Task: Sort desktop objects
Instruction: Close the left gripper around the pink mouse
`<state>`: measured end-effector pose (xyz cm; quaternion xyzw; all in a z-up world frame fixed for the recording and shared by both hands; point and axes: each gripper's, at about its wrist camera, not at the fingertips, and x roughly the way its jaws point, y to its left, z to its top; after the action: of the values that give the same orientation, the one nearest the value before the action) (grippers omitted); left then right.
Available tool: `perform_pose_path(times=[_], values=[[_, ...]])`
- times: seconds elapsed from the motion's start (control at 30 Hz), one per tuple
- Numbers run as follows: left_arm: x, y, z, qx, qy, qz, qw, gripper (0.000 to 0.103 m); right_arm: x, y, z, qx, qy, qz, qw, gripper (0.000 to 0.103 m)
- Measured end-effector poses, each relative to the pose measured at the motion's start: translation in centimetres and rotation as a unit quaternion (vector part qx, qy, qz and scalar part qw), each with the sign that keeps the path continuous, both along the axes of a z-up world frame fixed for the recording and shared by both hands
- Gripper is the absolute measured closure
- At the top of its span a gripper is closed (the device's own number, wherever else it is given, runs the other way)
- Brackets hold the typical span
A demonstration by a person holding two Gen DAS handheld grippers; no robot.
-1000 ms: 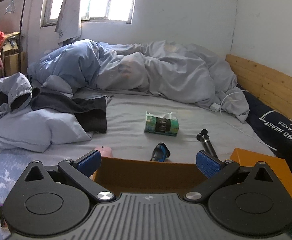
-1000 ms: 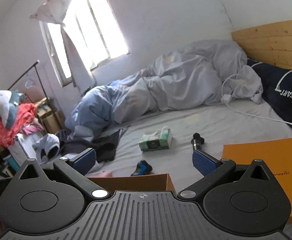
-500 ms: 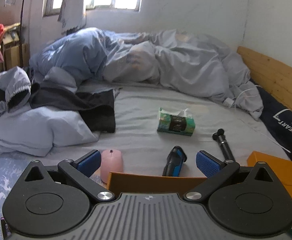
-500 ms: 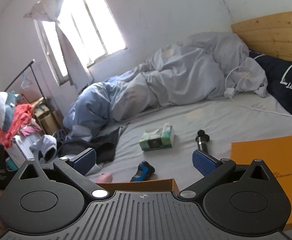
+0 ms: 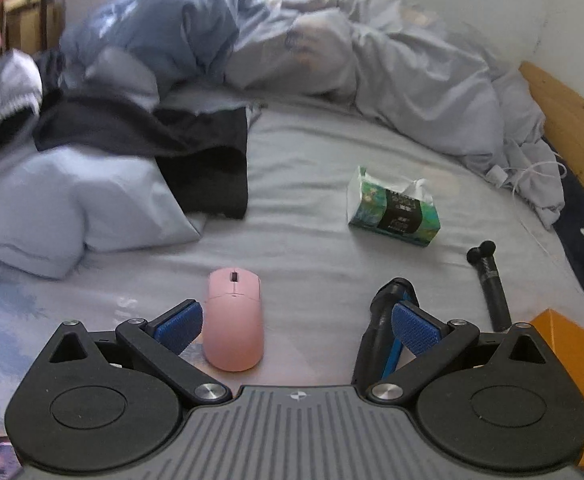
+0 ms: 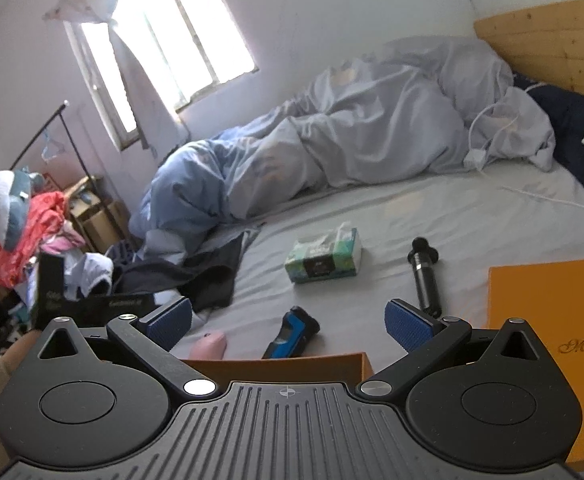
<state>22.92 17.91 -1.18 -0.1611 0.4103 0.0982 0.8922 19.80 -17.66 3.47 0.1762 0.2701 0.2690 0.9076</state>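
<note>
The left gripper (image 5: 296, 328) is hovering with jaws released, the pink mouse (image 5: 234, 318) lying on the bed (image 5: 312, 248) between them. The right gripper (image 6: 287, 320) is hanging released too, behind the orange box (image 6: 275, 366) near the mouse.

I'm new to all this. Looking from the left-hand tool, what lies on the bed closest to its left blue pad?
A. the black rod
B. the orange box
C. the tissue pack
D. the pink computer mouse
D: in the left wrist view the pink mouse lies right beside the left blue pad of the open left gripper, while the tissue pack sits much farther up the sheet.
</note>
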Motion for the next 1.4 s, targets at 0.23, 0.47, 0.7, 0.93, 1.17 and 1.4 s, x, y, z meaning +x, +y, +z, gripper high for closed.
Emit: perform_pose_path(times=[0.23, 0.47, 0.7, 0.93, 1.17, 1.4], values=[[4.0, 1.9, -2.2, -0.015, 0.065, 0.009, 0.9977, 0.001, 0.7, 0.1, -0.7, 0.005, 0.012, 0.003, 1.0, 0.0], [6.9, 3.2, -4.3, -0.012, 0.122, -0.004, 0.9924, 0.012, 1.4, 0.3, -1.3, 0.009, 0.025, 0.005, 1.0, 0.0], [8.7, 4.1, -6.9, -0.039, 0.169, -0.011, 0.9848, 0.012, 2.1, 0.4, -2.0, 0.014, 0.037, 0.008, 0.999, 0.0], [9.9, 4.5, -8.2, -0.029, 0.195, -0.016, 0.9802, 0.012, 2.7, 0.5, -2.6, 0.018, 0.05, 0.011, 0.999, 0.0], [11.0, 4.9, -8.9, -0.029, 0.22, -0.024, 0.9748, 0.014, 3.2, 0.5, -3.1, 0.023, 0.062, 0.006, 0.998, 0.0], [11.6, 5.5, -10.3, -0.047, 0.245, -0.037, 0.9677, 0.023, 3.3, 1.0, -3.2, 0.024, 0.069, 0.007, 0.997, 0.0]])
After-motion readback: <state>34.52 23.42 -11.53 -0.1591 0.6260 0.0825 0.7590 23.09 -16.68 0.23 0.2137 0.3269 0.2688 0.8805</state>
